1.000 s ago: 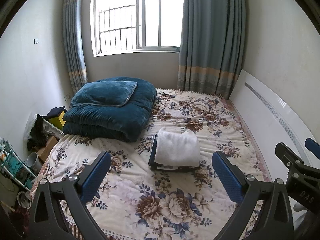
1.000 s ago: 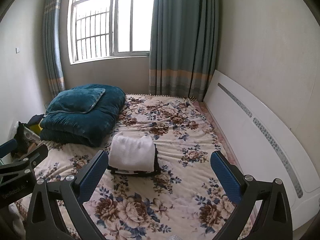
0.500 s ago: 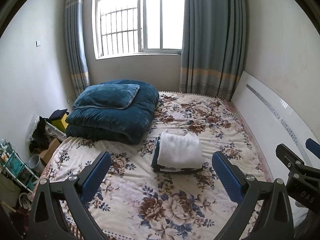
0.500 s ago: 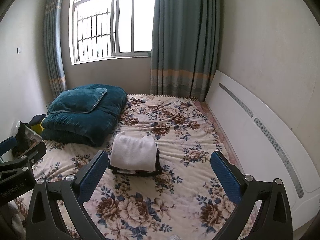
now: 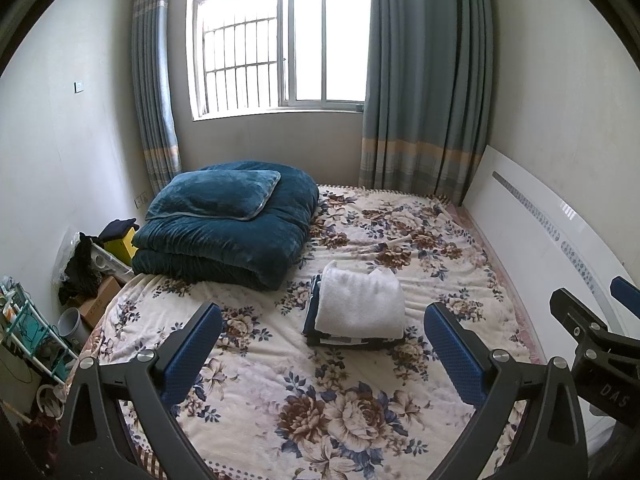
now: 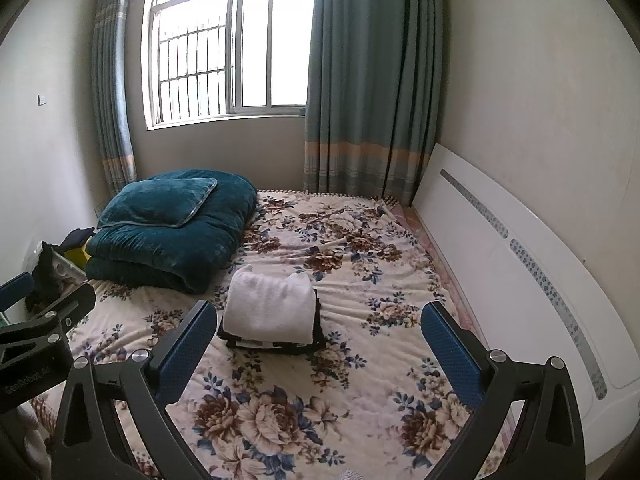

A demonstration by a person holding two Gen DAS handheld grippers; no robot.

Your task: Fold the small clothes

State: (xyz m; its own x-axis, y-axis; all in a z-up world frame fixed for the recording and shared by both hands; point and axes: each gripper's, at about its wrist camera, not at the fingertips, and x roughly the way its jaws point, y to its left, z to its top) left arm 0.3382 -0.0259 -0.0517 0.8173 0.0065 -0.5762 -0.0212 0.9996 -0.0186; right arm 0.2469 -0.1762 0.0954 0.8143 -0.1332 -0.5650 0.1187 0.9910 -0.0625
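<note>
At far left on the floral bed (image 5: 256, 360), a folded teal quilt (image 5: 228, 236) with a pillow occupies the corner; it is not part of the task. Left gripper (image 5: 322, 354): fingers apart, holding nothing, raised above the bed. Centre: a folded white garment (image 5: 360, 304) rests on a dark folded stack (image 5: 316, 332), well apart from both tools. Right gripper (image 6: 318, 354): fingers apart, holding nothing. No unfolded item is visible, so folding appears complete; nothing further is evident.

Home bedroom — floral-covered bed (image 5: 320, 400), folded teal quilt (image 5: 228, 236), curtained window (image 5: 280, 40)
</note>
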